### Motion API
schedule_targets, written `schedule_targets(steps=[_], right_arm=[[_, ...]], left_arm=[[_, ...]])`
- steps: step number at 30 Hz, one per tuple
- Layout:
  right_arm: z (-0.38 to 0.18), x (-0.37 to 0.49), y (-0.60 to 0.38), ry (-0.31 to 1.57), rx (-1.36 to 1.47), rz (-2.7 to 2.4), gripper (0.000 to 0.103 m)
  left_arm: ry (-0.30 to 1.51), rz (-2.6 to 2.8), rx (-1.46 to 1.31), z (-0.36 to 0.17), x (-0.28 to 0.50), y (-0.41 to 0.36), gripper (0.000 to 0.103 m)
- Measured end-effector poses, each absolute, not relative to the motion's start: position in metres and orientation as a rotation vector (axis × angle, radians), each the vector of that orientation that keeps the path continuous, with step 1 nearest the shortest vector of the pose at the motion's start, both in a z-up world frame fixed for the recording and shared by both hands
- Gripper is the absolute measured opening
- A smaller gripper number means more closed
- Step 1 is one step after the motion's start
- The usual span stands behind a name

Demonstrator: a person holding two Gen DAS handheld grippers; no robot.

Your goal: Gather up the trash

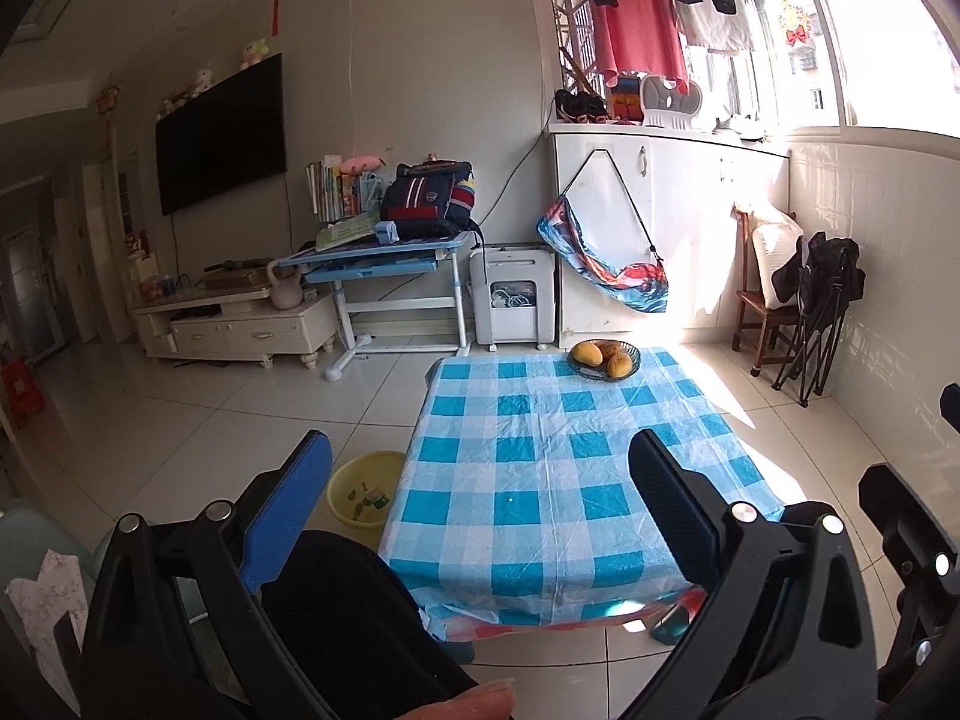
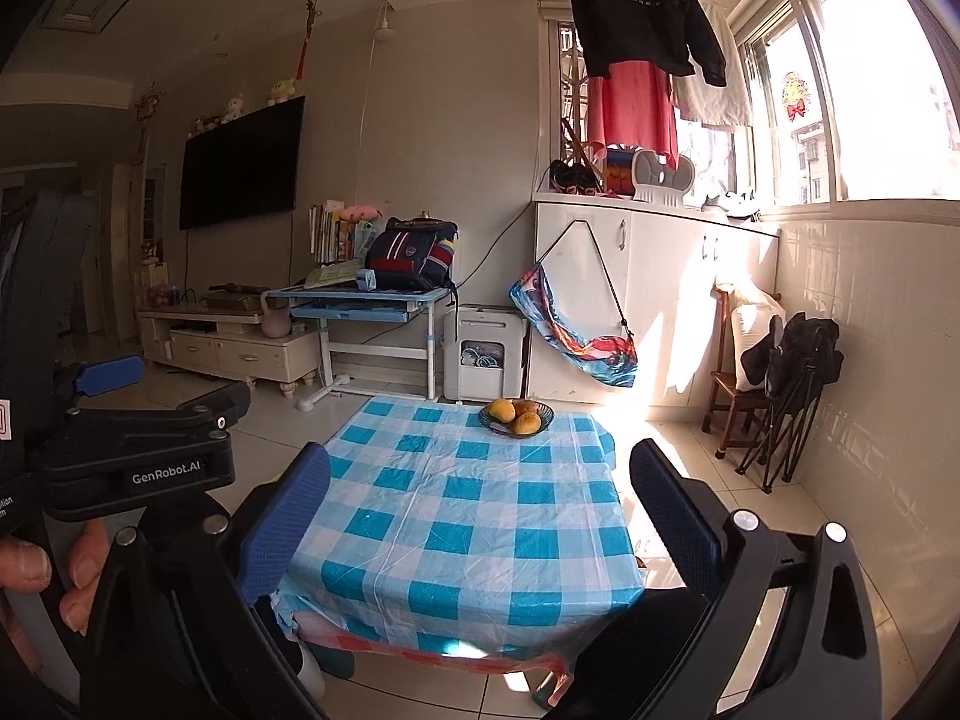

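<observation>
Blue-and-white checked plastic cloth covers the low square table ahead of us, and its top is bare apart from a dark shallow dish of yellow-orange fruit near the far edge. We hold the left gripper above the near side of the table with its two blue-padded fingers spread wide apart and nothing between them. Our right gripper is held the same way, fingers well apart and empty, pointing over the table towards the fruit. On the white floor tiles just beside the table's left edge stands a round pale-yellow plastic basin; inside it lie a few small scraps of trash, one with a green label, too small for us to tell what they are. From the right wrist view we see our left hand wrapped around the left gripper's black handle
</observation>
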State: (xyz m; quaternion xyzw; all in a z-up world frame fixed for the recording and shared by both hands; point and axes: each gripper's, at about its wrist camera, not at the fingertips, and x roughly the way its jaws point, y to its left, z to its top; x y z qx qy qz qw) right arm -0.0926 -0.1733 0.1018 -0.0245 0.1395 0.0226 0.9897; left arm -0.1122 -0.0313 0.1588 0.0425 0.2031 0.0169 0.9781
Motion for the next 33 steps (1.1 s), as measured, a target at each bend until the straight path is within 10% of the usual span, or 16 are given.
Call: schedule_targets(steps=[33], right_arm=[[0.108, -0.109, -0.197, 0.225, -0.019, 0.006, 0.096]], left_arm=[[0.342, 0.033, 0.111, 0.179, -0.138, -0.053, 0.096]])
